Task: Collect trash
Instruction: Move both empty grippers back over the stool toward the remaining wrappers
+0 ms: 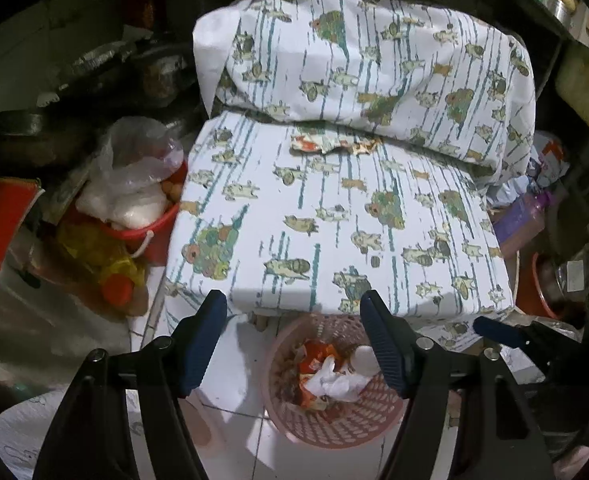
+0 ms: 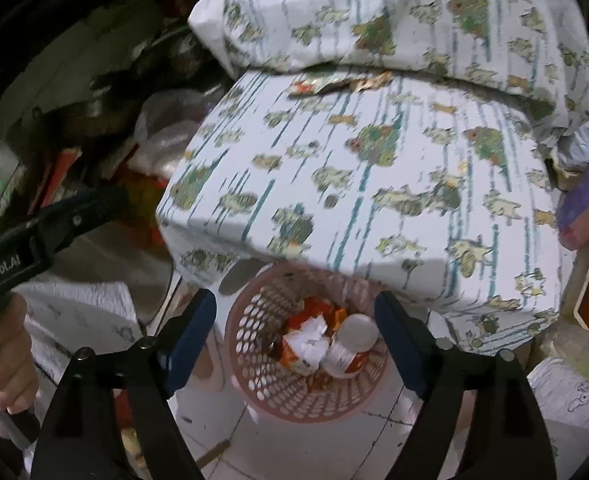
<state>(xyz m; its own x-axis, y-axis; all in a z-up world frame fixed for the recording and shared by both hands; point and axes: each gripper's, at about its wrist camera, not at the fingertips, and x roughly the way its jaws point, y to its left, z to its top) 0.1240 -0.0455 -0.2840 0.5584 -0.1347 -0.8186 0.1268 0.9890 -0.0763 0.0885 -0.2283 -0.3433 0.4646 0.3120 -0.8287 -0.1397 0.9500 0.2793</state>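
Note:
A pink perforated basket (image 1: 334,434) (image 2: 306,412) stands on the white tiled floor just in front of a cushion. Inside it lie crumpled white paper (image 1: 334,382) (image 2: 310,344), orange wrappers (image 2: 314,308) and a white-capped bottle (image 1: 365,360) (image 2: 358,334). My left gripper (image 1: 292,304) hangs open over the basket with nothing between its fingers. My right gripper (image 2: 296,304) is also open and empty above it; one of its blue fingers (image 1: 494,329) shows in the left wrist view. A torn orange-and-white wrapper (image 1: 330,145) (image 2: 334,85) lies on the cushion, at the foot of the pillow.
The cushion (image 1: 334,240) and pillow (image 1: 374,60) have a white animal-print cover. Left of them are a red bucket (image 1: 142,232) with a plastic bag and a yellow bag (image 1: 106,256). A purple bottle (image 1: 522,212) and metal pots (image 1: 554,284) crowd the right. A person's hand (image 2: 6,360) holds the left gripper.

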